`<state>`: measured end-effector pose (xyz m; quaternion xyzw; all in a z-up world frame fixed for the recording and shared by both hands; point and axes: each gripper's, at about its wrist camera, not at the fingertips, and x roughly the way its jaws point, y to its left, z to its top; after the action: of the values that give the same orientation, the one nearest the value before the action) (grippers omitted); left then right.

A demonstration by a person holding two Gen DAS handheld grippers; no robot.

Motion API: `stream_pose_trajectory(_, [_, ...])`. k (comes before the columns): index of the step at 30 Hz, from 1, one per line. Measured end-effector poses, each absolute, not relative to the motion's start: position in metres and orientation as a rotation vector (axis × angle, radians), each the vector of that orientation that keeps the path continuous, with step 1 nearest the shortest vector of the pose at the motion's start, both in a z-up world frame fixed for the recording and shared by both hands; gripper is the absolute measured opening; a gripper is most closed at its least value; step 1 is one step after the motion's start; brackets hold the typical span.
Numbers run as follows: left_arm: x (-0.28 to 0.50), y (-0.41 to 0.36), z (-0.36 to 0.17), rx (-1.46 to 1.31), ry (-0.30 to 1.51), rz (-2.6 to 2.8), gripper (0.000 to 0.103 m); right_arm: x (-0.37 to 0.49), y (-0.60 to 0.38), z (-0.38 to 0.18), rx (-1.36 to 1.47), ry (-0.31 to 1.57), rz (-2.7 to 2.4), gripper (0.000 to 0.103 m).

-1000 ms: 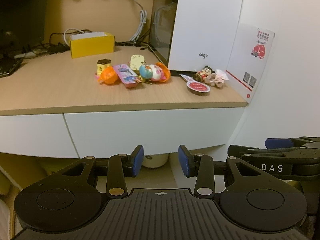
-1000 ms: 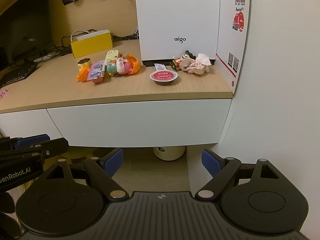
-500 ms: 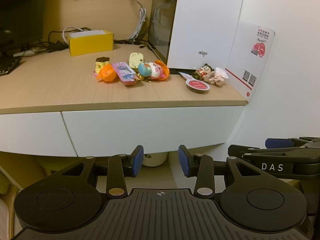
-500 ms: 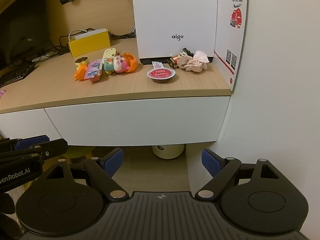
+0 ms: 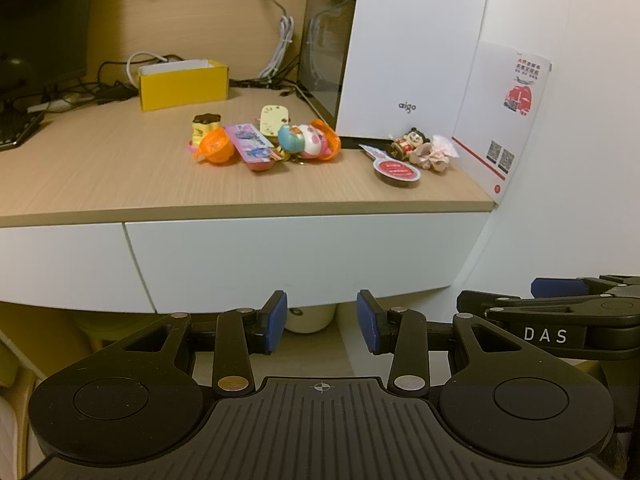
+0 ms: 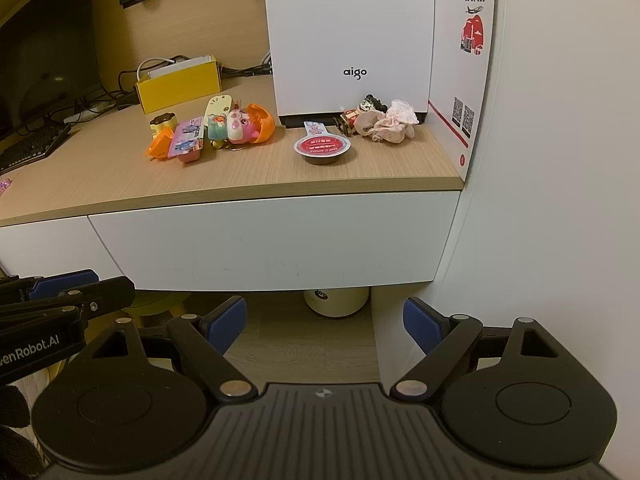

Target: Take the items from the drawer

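Observation:
A white drawer sits closed under the wooden desk top. On the desk lie small toys: an orange capsule cluster, a red-lidded cup, and a figurine with pink cloth. My left gripper hangs below the drawer front, open with a narrow gap and nothing in it. Lower right of the drawer front, my right gripper stands wide open and empty. Each gripper shows at the edge of the other's view.
A white aigo box and a leaflet stand at the desk's right end against the wall. A yellow box and cables sit behind. A round cream container stands on the floor under the drawer.
Both views have shifted slightly closer to the desk, with the drawer front and toys looming a little larger. The jaws have kept their openings.

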<state>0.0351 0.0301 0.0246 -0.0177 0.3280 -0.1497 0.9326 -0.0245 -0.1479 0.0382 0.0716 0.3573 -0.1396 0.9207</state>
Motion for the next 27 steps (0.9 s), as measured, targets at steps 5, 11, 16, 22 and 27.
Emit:
stream_pose_trajectory(5, [0.0350,0.0308,0.0244,-0.037,0.672,-0.308,0.042,-0.0249,-0.1478,0.0377,0.148,0.736,-0.285,0.086])
stream_pose_trajectory(11, [0.0350,0.0303,0.0245,-0.037,0.672,-0.310,0.042,-0.0245,-0.1483,0.0379,0.147,0.736,-0.286,0.086])
stream_pose_trajectory(16, [0.0349,0.0298,0.0235,-0.040,0.672,-0.305,0.042,-0.0245,-0.1489,0.0370,0.147,0.736,-0.285,0.086])
stream_pose_trajectory(22, [0.0349,0.0308,0.0233,-0.040,0.671,-0.307,0.042,-0.0245,-0.1486,0.0368,0.146,0.736,-0.285,0.086])
stream_pose_trajectory(27, [0.0349,0.0314,0.0233,-0.043,0.672,-0.303,0.042,-0.0248,-0.1479,0.0359,0.147,0.735,-0.287,0.086])
